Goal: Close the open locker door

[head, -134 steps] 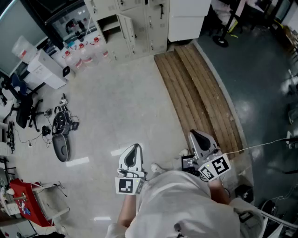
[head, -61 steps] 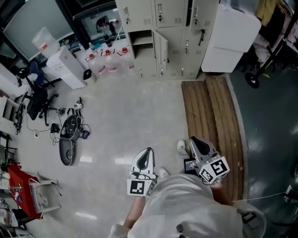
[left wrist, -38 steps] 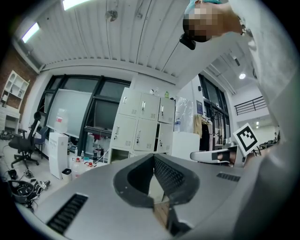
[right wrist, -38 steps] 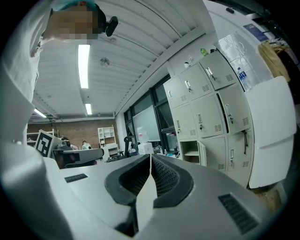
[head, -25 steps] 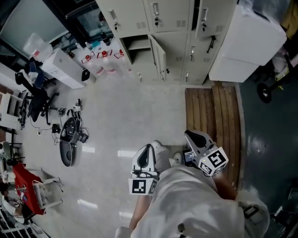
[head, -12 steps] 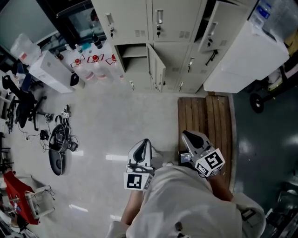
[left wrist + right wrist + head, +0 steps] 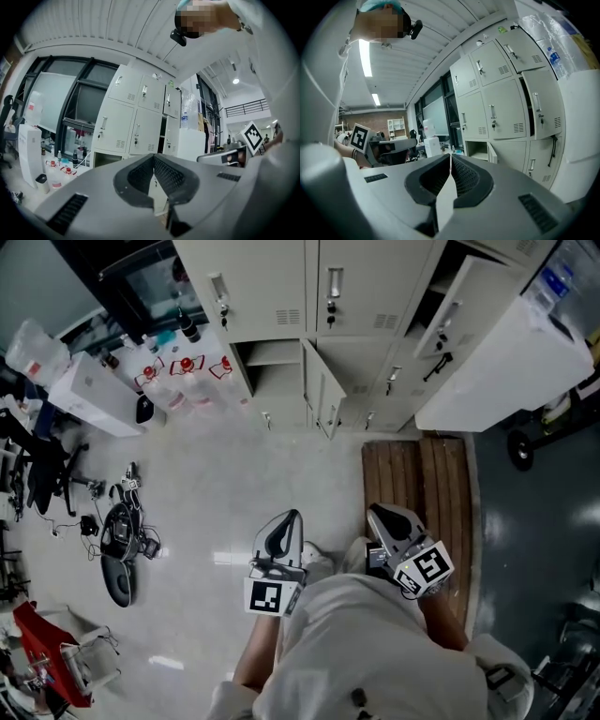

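The open locker door (image 7: 323, 395) juts from the bottom row beside its dark compartment (image 7: 270, 381), with capped bottles (image 7: 183, 376) just left. The left gripper (image 7: 287, 518) and right gripper (image 7: 384, 514), both pressed together, are well apart from it.

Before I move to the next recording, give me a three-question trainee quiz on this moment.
1. True or false: the left tongs and right tongs are both shut and empty.
2. In the head view, the wide-open locker door is hinged on which side of its compartment: A) left B) right.
3. What stands just left of that compartment?
Key: 1 true; 2 B; 3 red-capped clear jugs.
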`<state>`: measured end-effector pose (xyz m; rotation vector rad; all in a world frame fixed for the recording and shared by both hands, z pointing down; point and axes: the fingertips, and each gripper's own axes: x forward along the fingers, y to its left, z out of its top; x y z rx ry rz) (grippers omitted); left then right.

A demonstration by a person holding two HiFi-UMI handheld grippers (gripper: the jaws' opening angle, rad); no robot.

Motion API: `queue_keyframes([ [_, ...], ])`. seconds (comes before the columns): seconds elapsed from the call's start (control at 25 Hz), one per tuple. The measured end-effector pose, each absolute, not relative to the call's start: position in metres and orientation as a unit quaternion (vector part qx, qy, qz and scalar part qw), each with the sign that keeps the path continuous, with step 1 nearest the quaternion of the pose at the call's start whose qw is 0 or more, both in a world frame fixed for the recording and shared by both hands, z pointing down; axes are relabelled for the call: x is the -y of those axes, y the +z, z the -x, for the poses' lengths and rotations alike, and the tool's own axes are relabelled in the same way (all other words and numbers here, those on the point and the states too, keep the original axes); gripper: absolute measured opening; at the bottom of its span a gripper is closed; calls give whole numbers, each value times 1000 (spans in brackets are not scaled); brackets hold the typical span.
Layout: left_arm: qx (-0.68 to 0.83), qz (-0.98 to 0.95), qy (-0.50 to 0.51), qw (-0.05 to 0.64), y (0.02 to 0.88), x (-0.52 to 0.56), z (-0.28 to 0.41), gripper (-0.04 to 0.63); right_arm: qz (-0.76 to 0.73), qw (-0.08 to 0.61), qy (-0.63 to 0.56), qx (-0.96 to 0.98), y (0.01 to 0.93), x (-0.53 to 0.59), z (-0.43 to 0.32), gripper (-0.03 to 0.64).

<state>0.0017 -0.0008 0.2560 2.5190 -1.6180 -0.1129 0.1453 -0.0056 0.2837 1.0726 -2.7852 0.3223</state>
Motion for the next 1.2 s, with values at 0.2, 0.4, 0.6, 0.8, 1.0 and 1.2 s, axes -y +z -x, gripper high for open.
queue_keyframes([
  [0.2, 570, -816, -35, 90, 269, 29, 9, 8, -338, 88, 122, 929, 305, 33, -146, 29],
  [0.4, 600, -796, -17, 86, 275, 60, 1, 8, -306, 98, 120, 939, 320, 83, -156, 29],
  [0.6, 637, -766, -5, 92, 287, 87, -11, 8, -249, 111, 101, 957, 323, 134, -164, 29],
  [0.8, 655, -749, -6, 98, 296, 127, -34, 8, -209, 126, 97, 965, 350, 185, -176, 29],
  [1.0, 663, -741, -17, 107, 317, 166, -57, 8, -191, 156, 107, 963, 398, 229, -188, 29],
  [1.2, 657, -742, 0, 130, 352, 198, -72, 8, -175, 171, 130, 961, 447, 264, -189, 29],
])
